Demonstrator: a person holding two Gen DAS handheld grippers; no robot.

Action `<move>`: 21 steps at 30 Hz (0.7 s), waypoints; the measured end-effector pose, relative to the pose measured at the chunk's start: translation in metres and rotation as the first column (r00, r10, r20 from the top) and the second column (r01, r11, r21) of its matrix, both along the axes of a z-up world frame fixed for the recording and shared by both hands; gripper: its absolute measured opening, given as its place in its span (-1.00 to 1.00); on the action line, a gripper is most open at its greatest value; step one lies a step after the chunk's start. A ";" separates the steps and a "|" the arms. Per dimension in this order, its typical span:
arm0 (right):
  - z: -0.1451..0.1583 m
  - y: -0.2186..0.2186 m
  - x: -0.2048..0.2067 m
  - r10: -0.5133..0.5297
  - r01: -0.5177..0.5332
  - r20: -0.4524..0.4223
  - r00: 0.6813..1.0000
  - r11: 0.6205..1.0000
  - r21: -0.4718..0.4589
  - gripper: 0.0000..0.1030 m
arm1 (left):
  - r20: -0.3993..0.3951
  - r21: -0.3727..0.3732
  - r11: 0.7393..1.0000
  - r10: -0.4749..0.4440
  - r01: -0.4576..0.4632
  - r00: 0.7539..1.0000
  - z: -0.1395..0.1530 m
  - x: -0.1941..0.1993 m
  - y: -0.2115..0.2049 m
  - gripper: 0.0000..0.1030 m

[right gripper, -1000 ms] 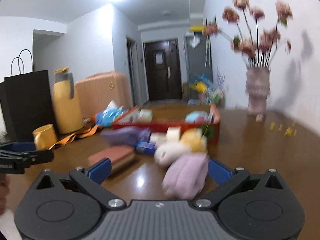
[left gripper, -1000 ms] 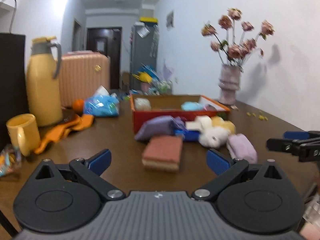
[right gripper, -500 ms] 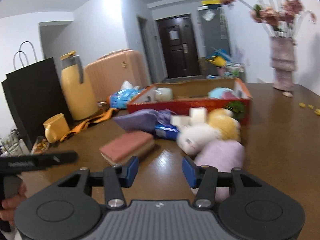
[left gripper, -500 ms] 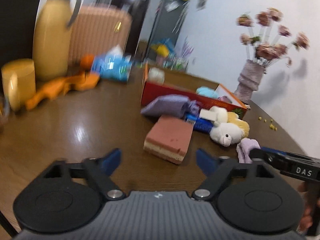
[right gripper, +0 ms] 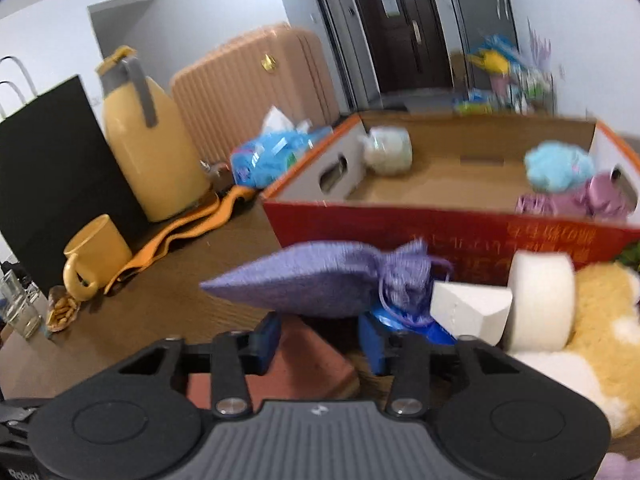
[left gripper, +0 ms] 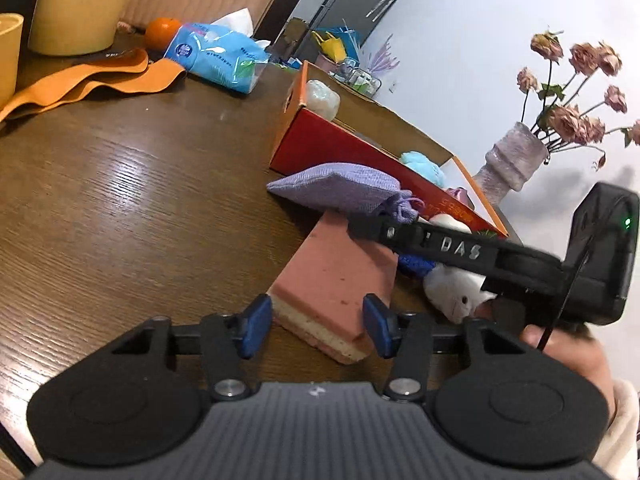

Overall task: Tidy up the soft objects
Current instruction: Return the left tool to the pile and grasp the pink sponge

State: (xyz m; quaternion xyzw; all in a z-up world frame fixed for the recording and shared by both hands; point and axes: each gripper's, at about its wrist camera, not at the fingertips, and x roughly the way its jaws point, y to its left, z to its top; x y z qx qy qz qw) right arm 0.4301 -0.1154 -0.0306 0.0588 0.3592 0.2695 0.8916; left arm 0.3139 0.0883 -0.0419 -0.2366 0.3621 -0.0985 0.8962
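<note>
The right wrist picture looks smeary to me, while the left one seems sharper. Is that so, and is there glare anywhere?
Right wrist view: motion blur softens the red box and purple pouch, and the far room most. Left wrist view: crisper, strongly tilted, with a pale streak of glare on the wooden table. In both, the fisheye lens bends straight edges.

Probably home: suitcase (right gripper: 256, 76), front door (right gripper: 404, 24)

The dark wooden table (left gripper: 120, 208) carries a red cardboard box (left gripper: 332, 148) at one o'clock, pink sponge (left gripper: 336, 280) centre, orange cloth (left gripper: 92, 84) at ten o'clock
</note>
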 end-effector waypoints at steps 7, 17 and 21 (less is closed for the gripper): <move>-0.005 -0.032 -0.065 0.004 0.003 -0.058 0.998 0.992 0.127 -0.44 | 0.012 0.007 0.998 -0.057 0.057 0.998 -0.001 -0.022 0.005 -0.22; -0.006 -0.085 -0.190 -0.108 0.114 -0.049 0.993 0.985 0.132 -0.44 | 0.018 0.043 0.974 -0.223 0.222 0.975 0.010 -0.064 -0.038 -0.31; -0.008 -0.098 -0.204 -0.136 0.143 -0.051 0.989 0.978 0.154 -0.44 | -0.001 0.063 0.971 -0.233 0.233 0.972 0.005 -0.070 -0.046 -0.25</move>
